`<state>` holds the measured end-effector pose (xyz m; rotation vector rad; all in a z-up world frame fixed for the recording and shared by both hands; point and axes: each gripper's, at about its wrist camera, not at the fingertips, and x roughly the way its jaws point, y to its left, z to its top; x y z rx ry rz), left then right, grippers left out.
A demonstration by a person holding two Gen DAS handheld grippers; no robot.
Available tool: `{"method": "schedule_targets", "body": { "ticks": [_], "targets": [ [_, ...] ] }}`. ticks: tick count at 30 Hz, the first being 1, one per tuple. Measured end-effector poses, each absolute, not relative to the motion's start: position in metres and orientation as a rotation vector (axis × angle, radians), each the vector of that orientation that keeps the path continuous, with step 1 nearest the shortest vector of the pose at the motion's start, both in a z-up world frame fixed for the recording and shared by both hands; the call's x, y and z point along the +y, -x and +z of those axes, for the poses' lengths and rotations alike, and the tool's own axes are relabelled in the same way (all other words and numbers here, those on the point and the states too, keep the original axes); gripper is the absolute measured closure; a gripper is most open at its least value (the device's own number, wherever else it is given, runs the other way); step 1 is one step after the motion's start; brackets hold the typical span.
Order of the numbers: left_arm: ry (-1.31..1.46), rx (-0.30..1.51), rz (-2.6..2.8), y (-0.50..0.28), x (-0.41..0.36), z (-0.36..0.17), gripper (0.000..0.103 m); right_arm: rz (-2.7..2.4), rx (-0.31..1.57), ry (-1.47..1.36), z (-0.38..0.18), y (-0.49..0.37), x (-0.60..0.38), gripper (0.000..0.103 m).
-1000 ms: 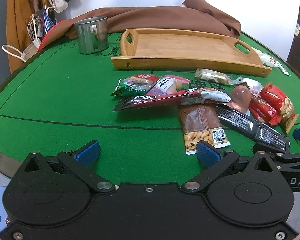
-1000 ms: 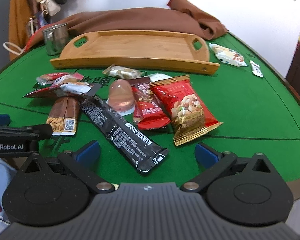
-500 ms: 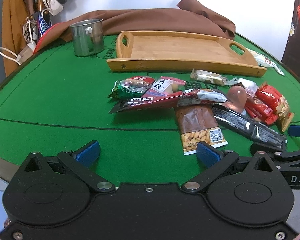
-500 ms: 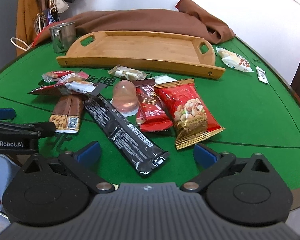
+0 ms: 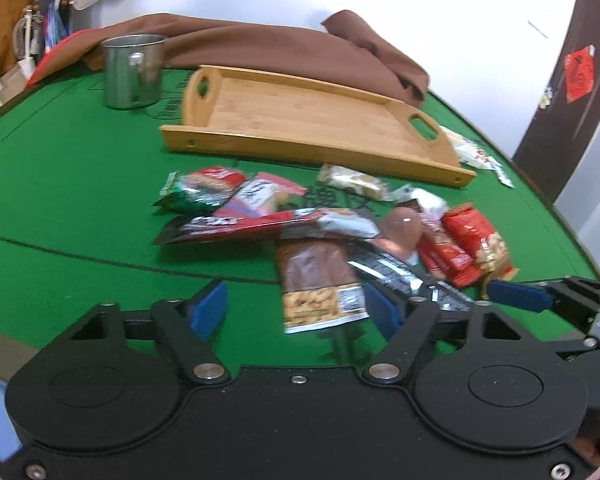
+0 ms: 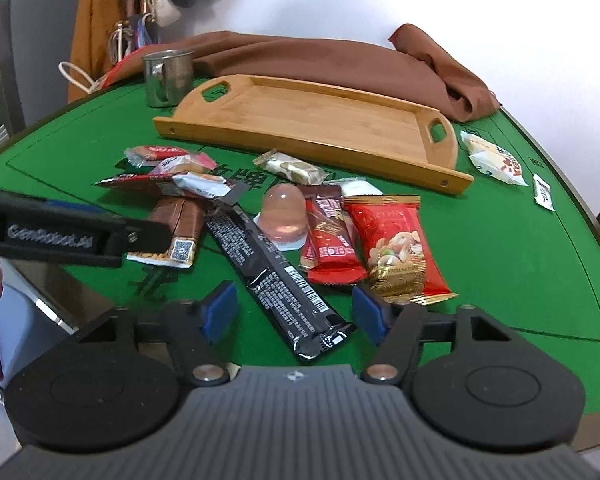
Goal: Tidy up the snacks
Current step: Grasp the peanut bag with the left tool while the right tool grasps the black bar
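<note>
Risk 1: snacks overlap in one heap on the bench [image 6: 520, 248]; the black bar [image 6: 276, 276] has one end tucked under the long red-black pack [image 6: 168, 182]. Lifting it w/o care may drag neighbours along.
Risk 2: jelly cup [image 6: 283, 216] is smooth and domed, touching the small red pack [image 6: 332, 240]; prob. slips from flat pads or gets knocked off its base.
Risk 3: thin foil wrappers lie flat on felt; fingers may skate over and pinch nothing, or nip two packs at once.
Risk 4: both tools work close together, so a clash is poss. if both go for the middle of the heap.
Left hand-held gripper [image 5: 296, 314]: jaws wide apart, holding nothing. Peanut bar [image 5: 320, 280] lies right betw. its fingers, near end just ahead of the pads.
Right hand-held gripper [image 6: 296, 312]: jaws spread, nothing held. Black bar's near end sits betw. its fingers; nut bag [image 6: 396, 248] just beside the right finger.
Tray [image 6: 452, 182]: at far side of the heap, no snacks in it yet, well apart from both tools. Green pack [image 5: 198, 188] and pale bar [image 6: 294, 168] lie nearer to it.
Strays: white bag [image 6: 494, 160] and a small sachet [image 6: 543, 197] lie off to the right, past the tray's end.
Progress: sorting not begun, judging by the bare tray.
</note>
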<state>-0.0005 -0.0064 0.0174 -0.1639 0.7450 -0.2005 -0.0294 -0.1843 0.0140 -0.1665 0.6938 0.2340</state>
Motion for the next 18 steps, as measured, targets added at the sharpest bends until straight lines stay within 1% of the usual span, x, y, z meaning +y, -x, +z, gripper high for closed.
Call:
{"method": "schedule_targets", "body": {
  "ticks": [3, 5, 10, 14, 15, 18],
  "targets": [
    [0.153, 0.749, -0.221, -0.007, -0.016, 0.016, 0.044, 0.239, 0.699, 0.170, 0.012, 0.027, -0.184, 0.031],
    [0.146, 0.751, -0.224, -0.011, -0.020, 0.014, 0.046, 0.242, 0.696, 0.172, 0.012, 0.026, -0.184, 0.032],
    [0.129, 0.762, -0.199, -0.022, -0.028, 0.010, 0.046, 0.251, 0.697, 0.176, 0.011, 0.022, -0.185, 0.036],
    [0.128, 0.763, -0.191, -0.028, -0.029, 0.009, 0.048, 0.269, 0.700, 0.180, 0.009, 0.019, -0.182, 0.037],
    [0.129, 0.762, -0.191, -0.029, -0.029, 0.010, 0.056, 0.275, 0.700, 0.181, 0.009, 0.019, -0.181, 0.037],
    [0.146, 0.766, -0.194, -0.030, -0.025, 0.011, 0.062, 0.300, 0.698, 0.181, 0.009, 0.018, -0.177, 0.037]
  ]
}}
